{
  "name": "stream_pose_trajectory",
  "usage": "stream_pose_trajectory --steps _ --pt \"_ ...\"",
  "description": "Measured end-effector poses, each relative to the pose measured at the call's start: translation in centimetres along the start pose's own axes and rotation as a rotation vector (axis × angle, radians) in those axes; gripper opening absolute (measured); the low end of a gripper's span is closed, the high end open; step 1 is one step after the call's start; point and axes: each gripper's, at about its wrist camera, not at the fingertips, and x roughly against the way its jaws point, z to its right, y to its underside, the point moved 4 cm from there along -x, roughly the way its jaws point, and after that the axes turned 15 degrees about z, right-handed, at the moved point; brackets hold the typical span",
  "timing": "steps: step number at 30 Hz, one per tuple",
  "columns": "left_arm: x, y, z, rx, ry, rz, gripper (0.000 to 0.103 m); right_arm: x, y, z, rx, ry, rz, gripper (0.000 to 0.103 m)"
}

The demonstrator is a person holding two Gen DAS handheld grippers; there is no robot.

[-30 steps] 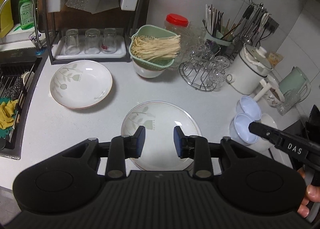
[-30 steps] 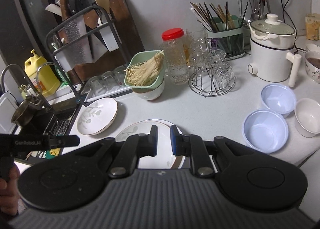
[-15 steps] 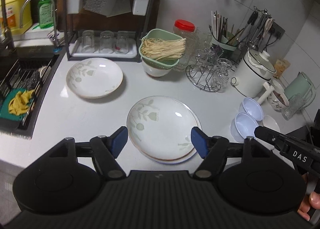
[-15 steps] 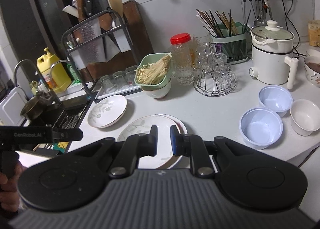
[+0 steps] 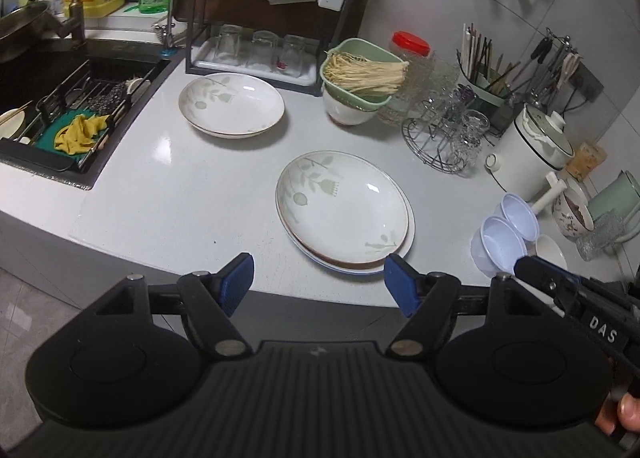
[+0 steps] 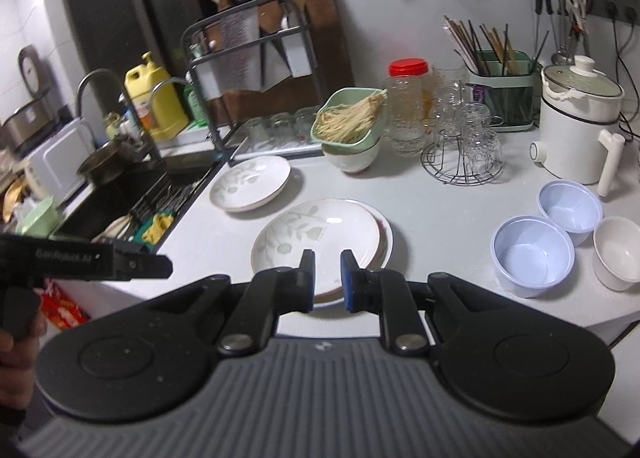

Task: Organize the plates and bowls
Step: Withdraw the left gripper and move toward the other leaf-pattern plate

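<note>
A white leaf-pattern plate (image 5: 344,206) lies on top of another plate at the counter's front middle; it also shows in the right wrist view (image 6: 320,236). A second leaf-pattern plate (image 5: 231,104) lies alone near the sink, also seen in the right wrist view (image 6: 250,183). Two pale blue bowls (image 6: 534,250) and a white bowl (image 6: 618,252) sit at the right. My left gripper (image 5: 318,284) is wide open and empty, held off the counter's front edge. My right gripper (image 6: 327,278) is empty, its jaws a narrow gap apart, above the stack's near rim.
A sink (image 5: 60,114) with a rack and yellow cloth is at the left. A glass rack (image 5: 256,54), green noodle basket (image 5: 360,72), wire glass stand (image 5: 444,142), white pot (image 5: 528,150) and mugs line the back and right.
My left gripper opened wide and pulled back and up from the stacked plates. My right gripper also drew back; its jaws stayed as they were.
</note>
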Motion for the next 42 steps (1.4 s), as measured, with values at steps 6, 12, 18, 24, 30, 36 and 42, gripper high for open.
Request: stream_pose_trajectory --steps 6,12,18,24,30,36,42 --pt "-0.1 0.5 -0.3 -0.003 -0.021 -0.012 0.076 0.2 0.5 0.4 0.023 -0.006 -0.018 0.018" --pt "-0.9 0.3 -1.9 0.016 -0.054 -0.026 0.078 -0.7 0.7 0.1 0.040 -0.028 -0.019 0.031" --pt "-2.5 -1.5 -3.3 0.034 -0.068 -0.023 0.079 -2.0 0.3 -0.4 0.018 -0.048 -0.013 0.071" --pt "-5.7 -3.8 -4.4 0.022 -0.048 -0.031 0.079 -4.9 0.0 -0.9 0.020 -0.019 -0.026 0.071" --pt "-10.6 -5.8 -6.1 0.014 -0.007 -0.064 0.079 -8.5 -0.6 -1.5 0.008 0.032 -0.036 0.071" --pt "-15.6 -8.1 -8.5 -0.007 0.022 -0.102 0.079 -12.4 -1.3 -2.2 -0.027 0.081 -0.049 0.071" --pt "-19.1 -11.3 -9.7 -0.083 0.064 -0.094 0.079 -15.7 -1.8 -3.7 -0.022 0.096 -0.069 0.071"
